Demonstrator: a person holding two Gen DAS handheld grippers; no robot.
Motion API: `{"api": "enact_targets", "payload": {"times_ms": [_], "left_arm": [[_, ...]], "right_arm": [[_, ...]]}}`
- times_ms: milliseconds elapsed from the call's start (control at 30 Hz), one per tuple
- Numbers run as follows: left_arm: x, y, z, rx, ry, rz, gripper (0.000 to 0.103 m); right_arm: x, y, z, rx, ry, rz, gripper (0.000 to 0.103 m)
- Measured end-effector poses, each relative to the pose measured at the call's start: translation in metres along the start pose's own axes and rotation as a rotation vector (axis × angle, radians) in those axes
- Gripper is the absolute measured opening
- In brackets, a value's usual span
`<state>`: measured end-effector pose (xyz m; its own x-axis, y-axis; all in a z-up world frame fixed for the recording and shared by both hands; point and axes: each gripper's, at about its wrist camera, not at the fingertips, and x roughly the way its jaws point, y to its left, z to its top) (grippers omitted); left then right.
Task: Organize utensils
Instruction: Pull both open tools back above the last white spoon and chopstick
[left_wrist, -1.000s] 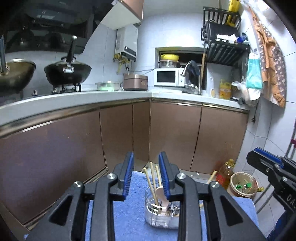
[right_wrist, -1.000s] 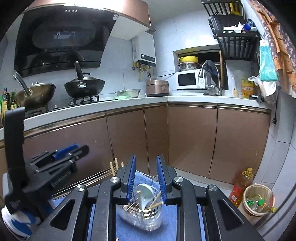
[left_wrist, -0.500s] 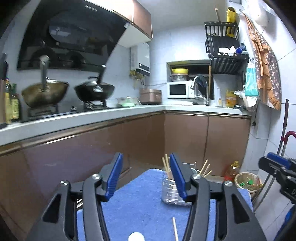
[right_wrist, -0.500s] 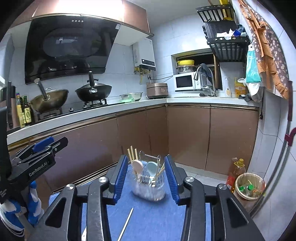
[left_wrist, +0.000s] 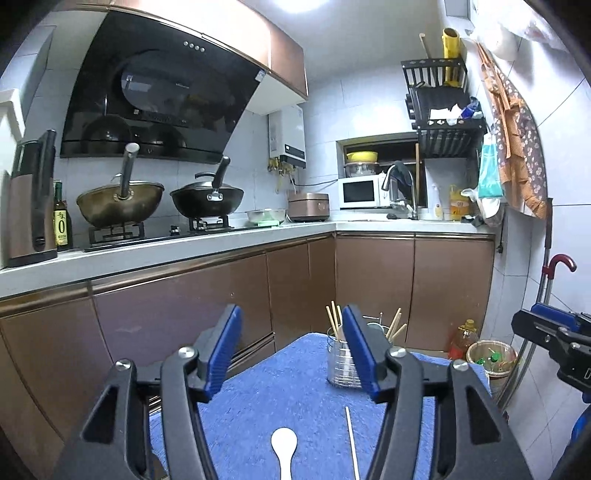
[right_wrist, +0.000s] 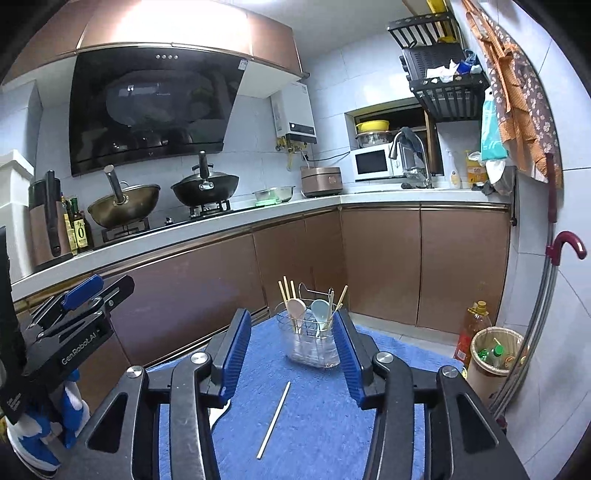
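A clear utensil holder (right_wrist: 312, 341) stands at the far end of a blue towel (right_wrist: 317, 413); it holds chopsticks and two spoons. It also shows in the left wrist view (left_wrist: 341, 363). A single chopstick (right_wrist: 274, 420) lies on the towel in front of it, also in the left wrist view (left_wrist: 351, 441). A white spoon (left_wrist: 283, 448) lies beside the chopstick. My left gripper (left_wrist: 291, 350) is open and empty above the towel's near part. My right gripper (right_wrist: 291, 352) is open and empty, well back from the holder.
Brown kitchen cabinets (left_wrist: 373, 288) and a white counter (left_wrist: 184, 247) stand behind the towel. A waste bin (right_wrist: 495, 354) and an oil bottle (right_wrist: 471, 328) sit on the floor at right. An umbrella (right_wrist: 550, 306) leans on the right wall.
Both grippers have pulled back and up from the holder and opened wider. The lone chopstick and white spoon on the towel have come into view.
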<state>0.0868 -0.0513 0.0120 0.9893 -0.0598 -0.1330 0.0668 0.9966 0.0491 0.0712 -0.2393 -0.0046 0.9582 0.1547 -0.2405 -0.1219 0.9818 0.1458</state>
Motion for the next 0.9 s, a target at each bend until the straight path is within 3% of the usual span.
{"api": "enact_targets", "payload": {"times_ms": [500, 900], "left_arm": [[-0.066, 0.024, 0.0, -0.035, -0.057, 0.025, 0.059], [-0.085, 0.034, -0.009, -0.049, -0.037, 0.051, 0.06]], "right_arm": [[-0.056, 0.034, -0.003, -0.033, -0.05, 0.002, 0.048], [-0.077, 0.057, -0.015, -0.11, -0.079, -0.154, 0.053]]}}
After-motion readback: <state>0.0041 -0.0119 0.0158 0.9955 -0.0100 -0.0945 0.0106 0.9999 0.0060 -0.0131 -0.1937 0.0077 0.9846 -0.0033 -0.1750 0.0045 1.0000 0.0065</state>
